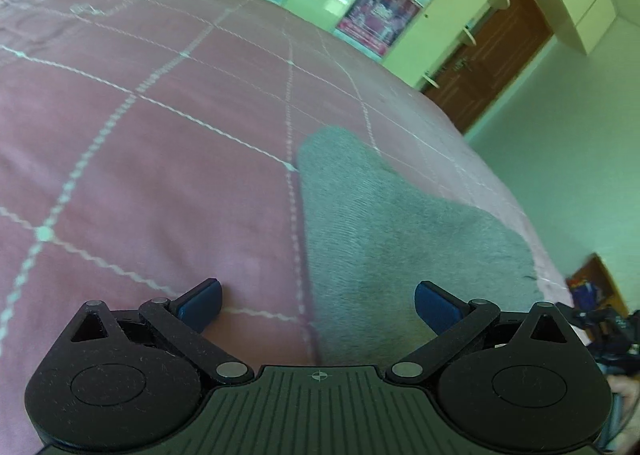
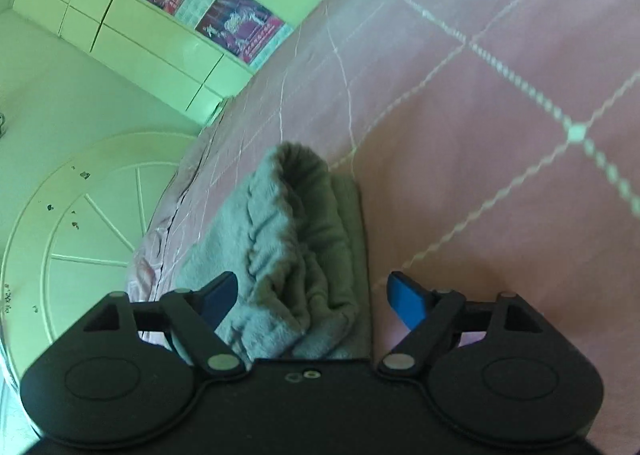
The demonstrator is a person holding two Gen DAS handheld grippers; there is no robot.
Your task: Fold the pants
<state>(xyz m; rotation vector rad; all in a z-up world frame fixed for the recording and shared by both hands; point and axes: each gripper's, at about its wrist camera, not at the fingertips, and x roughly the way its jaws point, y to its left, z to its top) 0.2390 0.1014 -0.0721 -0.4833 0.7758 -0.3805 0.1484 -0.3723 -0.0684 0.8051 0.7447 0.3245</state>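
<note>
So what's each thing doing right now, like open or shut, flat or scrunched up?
Left gripper: open, holding nothing, above the edge of the pants.
Right gripper: open, holding nothing, fingers on either side of the bunched waistband.
Grey fleece pants: lying on the bed, waistband end scrunched and gaping; the other end lies flat.
Pink bedspread: spread out, mostly smooth.
Brown door: looks shut.

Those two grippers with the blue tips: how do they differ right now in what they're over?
The left gripper straddles the grey pants' flat, smooth edge, half over the pink bedspread. The right gripper is centred over the pants' bunched, wrinkled end. The left gripper's pads look dark blue, while the right gripper has one brightly lit pad. Both are open and hold nothing.
</note>
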